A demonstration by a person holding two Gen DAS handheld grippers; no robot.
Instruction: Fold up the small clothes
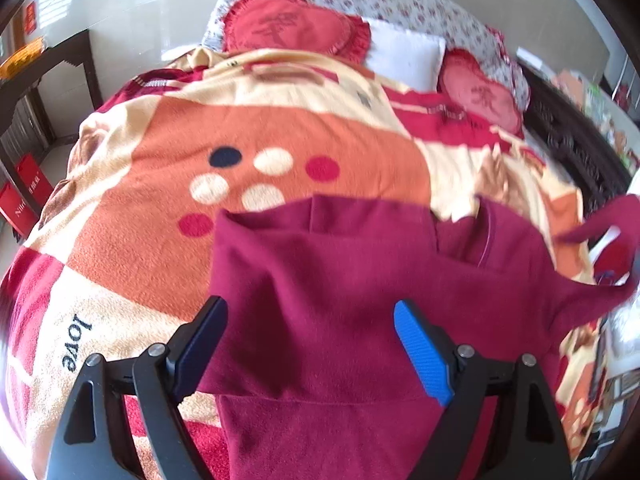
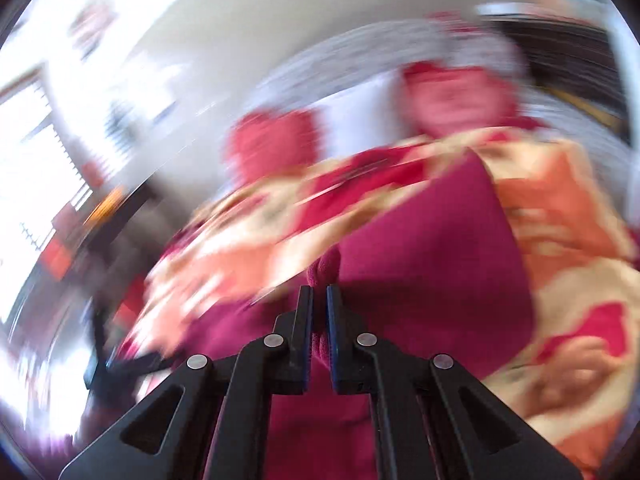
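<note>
A dark red fleece garment (image 1: 340, 264) lies on the patterned blanket (image 1: 168, 208) of a bed. My left gripper (image 1: 310, 306) is open wide just above it, with the cloth spread between and below its black finger and blue pad (image 1: 420, 344). At the right edge of that view, one corner of the garment (image 1: 600, 224) is pulled up and away. The right wrist view is heavily blurred. In it my right gripper (image 2: 319, 288) is shut on a fold of the dark red garment (image 2: 432, 264), which bunches up just past the fingertips.
Two red heart-shaped cushions (image 1: 288, 28) and a white pillow (image 1: 404, 56) lie at the head of the bed against a floral bolster (image 1: 400, 0). A dark wooden table (image 1: 44, 76) and red boxes (image 1: 24, 196) stand to the left, and a dark bed frame (image 1: 576, 144) runs along the right.
</note>
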